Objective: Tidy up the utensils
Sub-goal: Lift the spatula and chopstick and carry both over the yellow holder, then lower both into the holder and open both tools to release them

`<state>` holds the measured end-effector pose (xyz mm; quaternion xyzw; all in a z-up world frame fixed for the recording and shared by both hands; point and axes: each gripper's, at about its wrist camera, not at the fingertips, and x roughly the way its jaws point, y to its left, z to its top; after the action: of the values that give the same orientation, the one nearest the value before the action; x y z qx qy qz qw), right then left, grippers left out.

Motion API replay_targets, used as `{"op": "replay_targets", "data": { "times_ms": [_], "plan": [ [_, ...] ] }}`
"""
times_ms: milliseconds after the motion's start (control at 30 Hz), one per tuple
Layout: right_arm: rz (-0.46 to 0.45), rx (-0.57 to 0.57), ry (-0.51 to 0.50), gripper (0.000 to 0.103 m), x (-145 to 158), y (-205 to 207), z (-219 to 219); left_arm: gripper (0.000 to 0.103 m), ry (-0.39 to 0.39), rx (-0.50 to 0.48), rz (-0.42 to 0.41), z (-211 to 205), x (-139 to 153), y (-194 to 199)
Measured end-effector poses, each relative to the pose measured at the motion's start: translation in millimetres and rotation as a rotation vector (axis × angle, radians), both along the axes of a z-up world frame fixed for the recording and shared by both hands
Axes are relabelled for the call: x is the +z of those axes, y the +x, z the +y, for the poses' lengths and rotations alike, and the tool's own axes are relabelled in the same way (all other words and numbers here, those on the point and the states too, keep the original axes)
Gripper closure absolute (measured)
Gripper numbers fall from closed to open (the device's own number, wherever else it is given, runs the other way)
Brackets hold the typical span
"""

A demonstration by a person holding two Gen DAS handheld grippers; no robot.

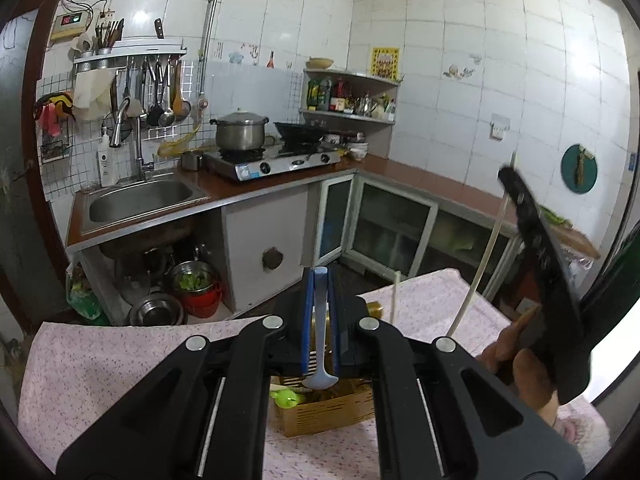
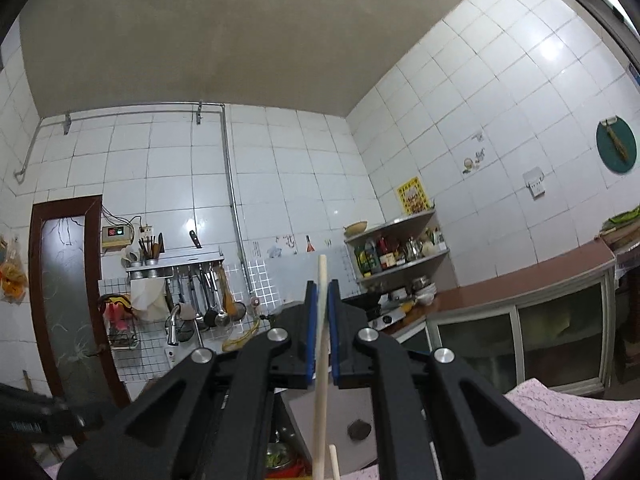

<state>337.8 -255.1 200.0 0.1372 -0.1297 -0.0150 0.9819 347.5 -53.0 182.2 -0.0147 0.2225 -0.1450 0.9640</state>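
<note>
pale blue spoon (image 1: 319, 320) is clamped in the left gripper (image 1: 320, 300) jaws, lifted above the slotted cardboard box (image 1: 328, 408); right gripper (image 2: 322, 308) jaws pinch cream chopsticks (image 2: 320, 360), perhaps two. the carrying step is under way; next, lower each into the box on the cloth-covered surface (image 1: 100, 360).

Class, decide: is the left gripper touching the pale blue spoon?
Touching. The left wrist view shows the left gripper with its jaws clamped against both sides of the pale blue spoon.
</note>
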Motion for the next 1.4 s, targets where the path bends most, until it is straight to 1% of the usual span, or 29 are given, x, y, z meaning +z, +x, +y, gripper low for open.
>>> {"op": "replay_targets", "data": {
  "times_ms": [67, 300, 467, 567, 600, 733, 833, 967, 1033, 1067, 1100, 1133, 1167, 1200, 1233, 1267, 1300, 1333, 1400],
  "plan": [
    [0.002, -0.012, -0.021, 0.097, -4, 7, 4, 0.097, 0.012, 0.008, 0.011, -1, -10, 6],
    [0.057, -0.006, -0.098, 0.097, -28, 22, 7, 0.097, 0.021, 0.004, 0.034, 2, -41, 13],
    [0.119, 0.064, -0.154, 0.097, -43, 28, 4, 0.097, 0.036, -0.004, 0.049, 2, -56, 15],
    [0.149, 0.102, -0.162, 0.097, -50, 25, 4, 0.097, 0.027, -0.006, 0.071, 5, -65, 17],
    [0.166, 0.123, -0.164, 0.097, -54, 25, 3, 0.097, 0.022, -0.008, 0.083, 6, -68, 18],
    [0.255, 0.178, -0.231, 0.097, -70, 26, 8, 0.097, 0.002, -0.011, 0.13, 10, -83, 21],
    [0.323, 0.213, -0.24, 0.097, -80, 25, 8, 0.097, -0.022, -0.013, 0.152, 15, -90, 21],
    [0.385, 0.226, -0.235, 0.096, -87, 16, 5, 0.096, -0.022, -0.007, 0.141, 18, -95, 12],
    [0.414, 0.229, -0.221, 0.096, -89, 11, 1, 0.087, -0.028, -0.001, 0.139, 21, -94, 6],
    [0.43, 0.23, -0.214, 0.094, -89, 8, -2, 0.084, -0.042, -0.004, 0.142, 24, -93, 2],
    [0.444, 0.232, -0.208, 0.09, -88, 5, -4, 0.076, -0.051, 0.001, 0.14, 27, -91, -3],
    [0.456, 0.229, -0.203, 0.075, -88, 0, -6, 0.069, -0.057, 0.008, 0.129, 30, -89, -10],
    [0.466, 0.219, -0.199, 0.061, -87, -6, -8, 0.065, -0.06, 0.012, 0.122, 32, -87, -14],
    [0.471, 0.208, -0.199, 0.058, -87, -14, -10, 0.058, -0.065, 0.021, 0.113, 36, -84, -21],
    [0.475, 0.204, -0.203, 0.057, -87, -19, -10, 0.053, -0.072, 0.025, 0.107, 40, -83, -28],
    [0.49, 0.198, -0.211, 0.057, -87, -26, -10, 0.051, -0.077, 0.028, 0.104, 43, -82, -34],
    [0.502, 0.194, -0.217, 0.057, -87, -30, -10, 0.046, -0.081, 0.031, 0.103, 47, -81, -40],
    [0.518, 0.188, -0.225, 0.057, -89, -38, -10, 0.039, -0.081, 0.035, 0.107, 49, -82, -45],
    [0.547, 0.182, -0.249, 0.052, -93, -52, -6, 0.03, -0.086, 0.065, 0.117, 58, -88, -58]
  ]
}}
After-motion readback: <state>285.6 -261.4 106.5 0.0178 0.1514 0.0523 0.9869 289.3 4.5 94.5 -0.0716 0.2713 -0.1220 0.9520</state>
